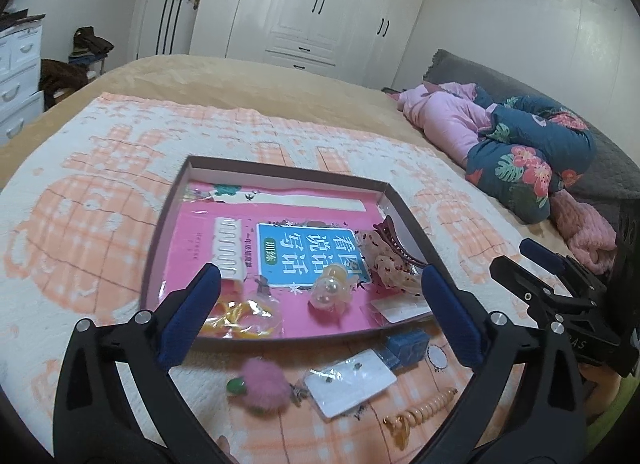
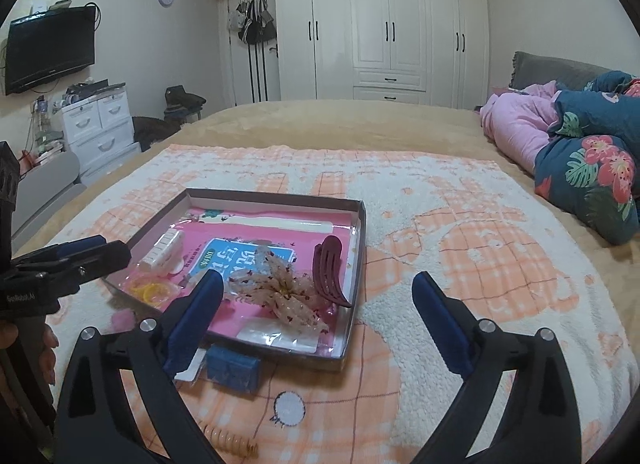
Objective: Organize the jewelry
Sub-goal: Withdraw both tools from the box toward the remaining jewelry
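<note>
A shallow cardboard tray (image 1: pixel 280 172) lined with a pink book lies on the bed blanket. Inside it are a white comb clip (image 1: pixel 229 248), a maroon claw clip (image 2: pixel 332 268), a spotted fabric bow (image 2: pixel 288 292), a clear bauble (image 1: pixel 328 292) and bagged yellow hair ties (image 1: pixel 240 316). In front of the tray lie a blue box (image 2: pixel 234 370), a pink pompom (image 1: pixel 266 384), an earring card (image 1: pixel 348 382) and an orange spiral tie (image 1: pixel 432 404). My left gripper (image 1: pixel 320 274) hangs open above the tray's near edge, holding nothing. My right gripper (image 2: pixel 318 280) is open and empty over the tray's right side.
Rolled pink and floral quilts (image 2: pixel 580 152) lie at the right end of the bed. A white wardrobe (image 2: pixel 380 24) fills the far wall, with white drawers (image 2: pixel 100 124) and a wall television (image 2: pixel 50 48) at the left. A small gold clip (image 1: pixel 400 426) lies near the spiral tie.
</note>
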Tool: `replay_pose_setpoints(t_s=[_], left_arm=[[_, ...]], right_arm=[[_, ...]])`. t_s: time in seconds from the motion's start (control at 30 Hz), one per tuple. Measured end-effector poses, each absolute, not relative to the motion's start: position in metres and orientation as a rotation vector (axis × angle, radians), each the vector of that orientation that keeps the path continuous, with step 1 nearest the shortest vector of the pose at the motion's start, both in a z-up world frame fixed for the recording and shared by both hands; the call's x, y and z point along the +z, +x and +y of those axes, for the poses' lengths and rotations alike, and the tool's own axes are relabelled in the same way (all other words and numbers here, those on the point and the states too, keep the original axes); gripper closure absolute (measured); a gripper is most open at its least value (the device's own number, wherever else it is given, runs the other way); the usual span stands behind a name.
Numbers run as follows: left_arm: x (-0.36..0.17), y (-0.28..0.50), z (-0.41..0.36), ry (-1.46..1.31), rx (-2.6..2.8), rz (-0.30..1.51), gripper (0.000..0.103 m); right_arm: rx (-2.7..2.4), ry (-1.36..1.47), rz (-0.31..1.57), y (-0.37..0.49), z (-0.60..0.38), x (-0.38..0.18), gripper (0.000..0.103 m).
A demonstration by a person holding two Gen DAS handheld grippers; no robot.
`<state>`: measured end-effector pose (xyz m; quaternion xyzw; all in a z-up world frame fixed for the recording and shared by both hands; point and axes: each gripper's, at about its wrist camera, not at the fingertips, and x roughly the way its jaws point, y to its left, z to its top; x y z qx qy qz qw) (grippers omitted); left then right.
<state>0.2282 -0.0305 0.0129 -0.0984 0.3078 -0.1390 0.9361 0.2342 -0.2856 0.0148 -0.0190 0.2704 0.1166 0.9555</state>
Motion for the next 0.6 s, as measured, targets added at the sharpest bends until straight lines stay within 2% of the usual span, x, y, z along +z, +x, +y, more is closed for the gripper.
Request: replay_pose_setpoints(t_s=[0.6], left_arm=[[0.032, 0.181, 0.003, -0.226, -0.222, 0.578, 0.011]], right_arm=[[0.293, -0.052, 0.511, 0.177, -0.275, 0.030, 0.009]])
